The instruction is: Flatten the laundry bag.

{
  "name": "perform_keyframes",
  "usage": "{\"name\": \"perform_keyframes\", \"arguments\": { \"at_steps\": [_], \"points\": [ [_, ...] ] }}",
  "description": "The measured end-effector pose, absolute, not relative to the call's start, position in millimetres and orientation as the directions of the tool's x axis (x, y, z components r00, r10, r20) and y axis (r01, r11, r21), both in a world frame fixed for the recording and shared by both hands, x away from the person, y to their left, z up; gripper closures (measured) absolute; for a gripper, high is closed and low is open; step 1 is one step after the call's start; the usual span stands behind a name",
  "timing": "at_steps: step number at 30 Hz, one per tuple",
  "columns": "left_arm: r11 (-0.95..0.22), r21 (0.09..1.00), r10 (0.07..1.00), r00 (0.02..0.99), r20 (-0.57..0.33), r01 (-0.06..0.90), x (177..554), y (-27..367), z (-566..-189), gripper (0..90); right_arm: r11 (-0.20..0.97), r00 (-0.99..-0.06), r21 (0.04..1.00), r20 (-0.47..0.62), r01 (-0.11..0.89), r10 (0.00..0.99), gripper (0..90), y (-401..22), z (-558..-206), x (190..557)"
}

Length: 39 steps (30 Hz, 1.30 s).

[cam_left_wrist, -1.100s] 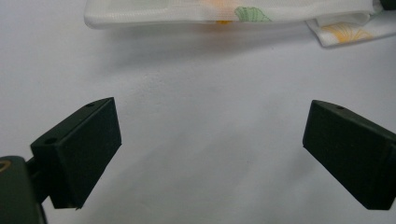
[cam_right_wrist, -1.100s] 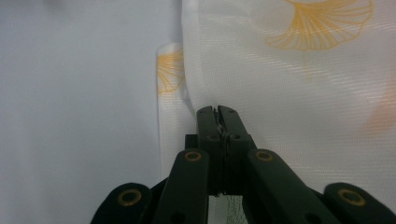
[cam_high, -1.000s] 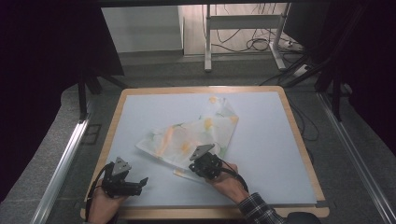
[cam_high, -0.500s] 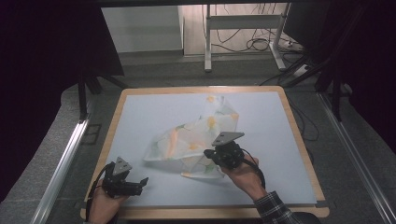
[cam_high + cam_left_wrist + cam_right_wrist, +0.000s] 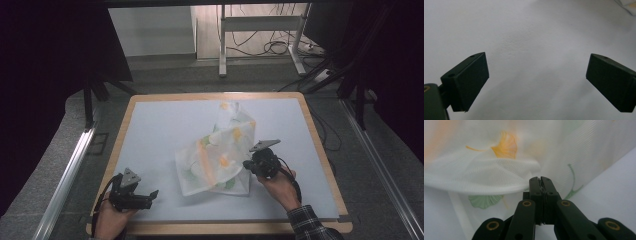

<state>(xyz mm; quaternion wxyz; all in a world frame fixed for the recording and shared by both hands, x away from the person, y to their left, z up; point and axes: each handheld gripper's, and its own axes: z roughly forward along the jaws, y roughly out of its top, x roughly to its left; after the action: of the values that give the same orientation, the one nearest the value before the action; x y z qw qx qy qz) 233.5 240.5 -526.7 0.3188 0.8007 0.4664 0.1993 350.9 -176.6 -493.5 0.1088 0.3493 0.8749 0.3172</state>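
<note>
A thin white cloth (image 5: pixel 220 150) printed with orange and green leaves lies crumpled in the middle of the pale blue table top (image 5: pixel 160 130). My right gripper (image 5: pixel 248 164) is at the cloth's right edge, shut on a fold of the fabric. In the right gripper view the cloth (image 5: pixel 499 157) drapes up from the closed right gripper (image 5: pixel 540 180), pinched between the jaws. My left gripper (image 5: pixel 152 193) rests near the table's front left, apart from the cloth. Its jaws stand wide open in the left gripper view, where the left gripper (image 5: pixel 536 75) has only bare table between them.
A wooden rim (image 5: pixel 320 145) frames the table top. A metal rail (image 5: pixel 65 175) runs along the left side on the floor. Beyond the far edge stand a desk frame (image 5: pixel 260 25) and loose cables (image 5: pixel 280 47). A corner of the cloth (image 5: pixel 627 3) shows at the top right.
My right gripper has moved right and a little away across the table, dragging the cloth's edge with it, so the cloth has folded over and shifted right. The left gripper has stayed put.
</note>
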Motion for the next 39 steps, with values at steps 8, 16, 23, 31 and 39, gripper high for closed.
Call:
{"name": "perform_keyframes", "arguments": {
  "at_steps": [8, 16, 23, 31, 39],
  "points": [
    [-0.346, 0.701, 0.886, 0.464, 0.024, 0.624, 233.0, 247.8, -525.8, 4.0, 0.563, -0.785, 0.674, 0.041, 0.479, 0.619, 70.7, -164.5, -481.1, 340.7],
    [-0.348, 0.702, 0.887, 0.460, 0.033, 0.621, 232.6, 248.6, -524.9, 3.9, 0.598, -0.851, 0.699, 0.029, 0.392, 0.525, 52.9, -122.2, -464.4, 334.8],
    [-0.332, 0.709, 0.897, 0.440, 0.034, 0.623, 231.3, 256.9, -523.0, 4.0, 0.629, -0.872, 0.681, 0.028, 0.374, 0.489, 37.2, -74.6, -477.7, 345.6],
    [-0.323, 0.714, 0.901, 0.433, 0.030, 0.622, 230.6, 259.7, -522.3, 4.0, 0.658, -0.900, 0.669, 0.039, 0.346, 0.433, 18.5, -20.8, -498.0, 348.7],
    [-0.329, 0.712, 0.899, 0.436, 0.035, 0.620, 230.6, 259.0, -522.4, 4.0, 0.754, -0.888, 0.577, -0.104, 0.313, 0.448, 10.8, 8.9, -530.2, 358.1]
  ]
}}
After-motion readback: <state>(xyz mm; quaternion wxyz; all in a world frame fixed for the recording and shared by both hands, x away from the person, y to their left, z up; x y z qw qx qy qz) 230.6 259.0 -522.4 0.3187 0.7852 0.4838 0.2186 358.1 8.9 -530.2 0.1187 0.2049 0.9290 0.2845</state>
